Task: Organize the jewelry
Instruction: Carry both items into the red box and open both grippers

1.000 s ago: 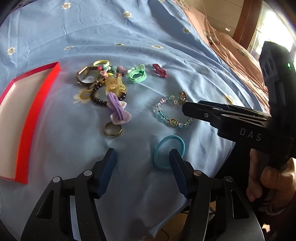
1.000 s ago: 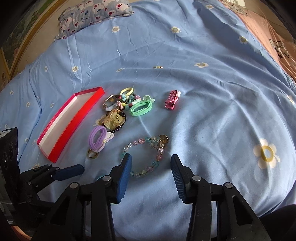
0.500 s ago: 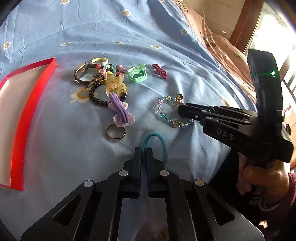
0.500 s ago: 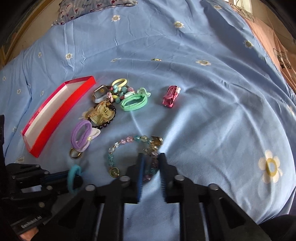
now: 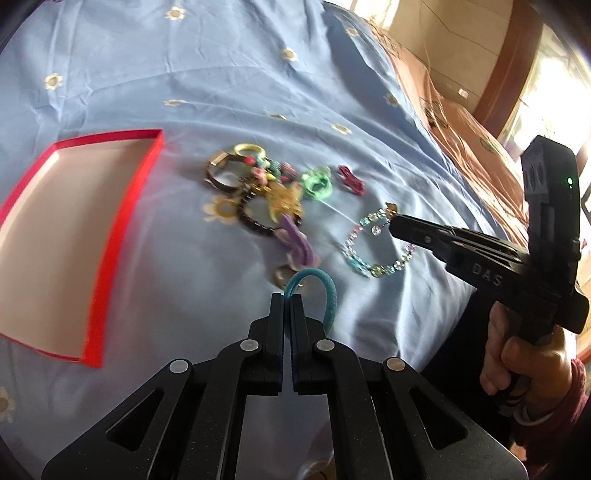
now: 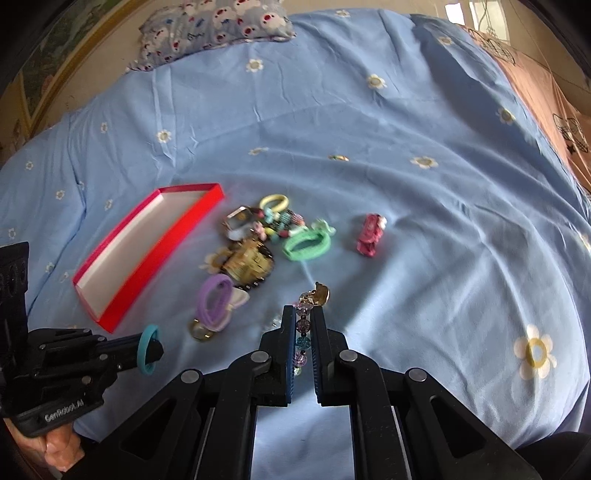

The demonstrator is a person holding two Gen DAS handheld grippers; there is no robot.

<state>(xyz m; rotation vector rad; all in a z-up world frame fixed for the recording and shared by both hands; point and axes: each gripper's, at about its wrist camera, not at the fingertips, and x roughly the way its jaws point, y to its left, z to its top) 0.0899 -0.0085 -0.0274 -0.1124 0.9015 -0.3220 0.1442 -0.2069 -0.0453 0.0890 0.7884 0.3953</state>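
Blue daisy-print bedsheet (image 6: 424, 229) fills both views; patterned pillow (image 6: 218, 26) at the far edge, 11 o'clock in the right wrist view.

Left gripper (image 5: 287, 301) – fingers pinched right down on the teal hair tie (image 5: 325, 291), whose loop sticks out past the tips and looks clear of the sheet. Right wrist view shows that tie (image 6: 147, 349) ringed round the left gripper's tips at 8 o'clock.

Right gripper (image 6: 303, 314) – jaws have just closed, now narrow, clamped on the beaded bracelet (image 6: 303, 326); beads run between the pads, gold charm just past the tips. In the left wrist view the bracelet (image 5: 373, 258) droops from the right gripper (image 5: 397, 223) at 3 o'clock, the lower loop close to the sheet; contact unclear.

Red box (image 6: 147, 251), open, white inside, nothing in it – 9 o'clock of the pile. Remaining pile near centre: green hair tie (image 6: 306, 245), purple hair tie (image 6: 216, 301), yellow hair tie (image 6: 274, 202), dark bead bracelet (image 5: 255, 218), ring (image 5: 282, 275). Dark red clip (image 6: 369, 234) lies apart at 3 o'clock of the pile.
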